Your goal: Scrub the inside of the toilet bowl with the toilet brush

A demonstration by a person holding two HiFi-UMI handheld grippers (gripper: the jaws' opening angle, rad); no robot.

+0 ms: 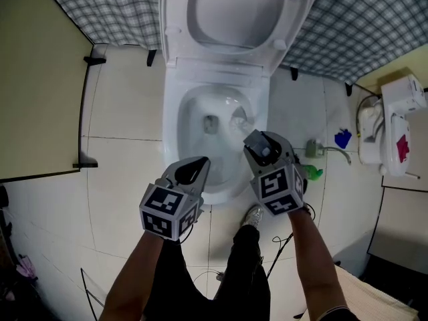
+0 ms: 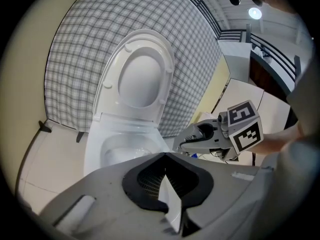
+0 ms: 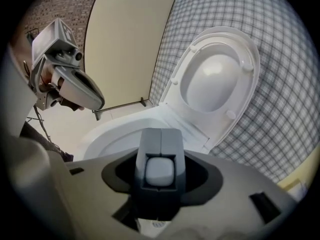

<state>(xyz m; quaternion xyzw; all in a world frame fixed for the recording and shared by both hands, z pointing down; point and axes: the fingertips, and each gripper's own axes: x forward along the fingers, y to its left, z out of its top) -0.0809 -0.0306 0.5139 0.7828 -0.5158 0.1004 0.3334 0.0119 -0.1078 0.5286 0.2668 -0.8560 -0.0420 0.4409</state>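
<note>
The toilet bowl (image 1: 172,122) stands in the middle of the head view with its lid (image 1: 234,9) raised against the checked wall (image 1: 114,9). Both grippers hang over the near rim. The right gripper (image 1: 259,146) is closed on the toilet brush (image 3: 160,171). In the right gripper view the grey handle stands end-on between the jaws, which grip it on both sides. From there the brush reaches down into the bowl. Its pale head (image 1: 239,120) shows as a blur near the right inner wall, beside the drain opening (image 1: 210,124). The left gripper (image 1: 195,169) sits just left of the right one, above the front edge of the bowl. Its jaws are together at the tips with nothing between them, and it touches neither the brush nor the bowl. Pale floor (image 1: 127,112) tiles spread on both sides of the toilet. A beige panel (image 1: 37,79) stands at the left. On the floor to the right lie a small green thing (image 1: 313,172) and a blue thing (image 1: 342,138), near a white unit (image 1: 394,126) by the far edge. One of the person's shoes (image 1: 253,214) shows on the floor just in front of the bowl.
</note>
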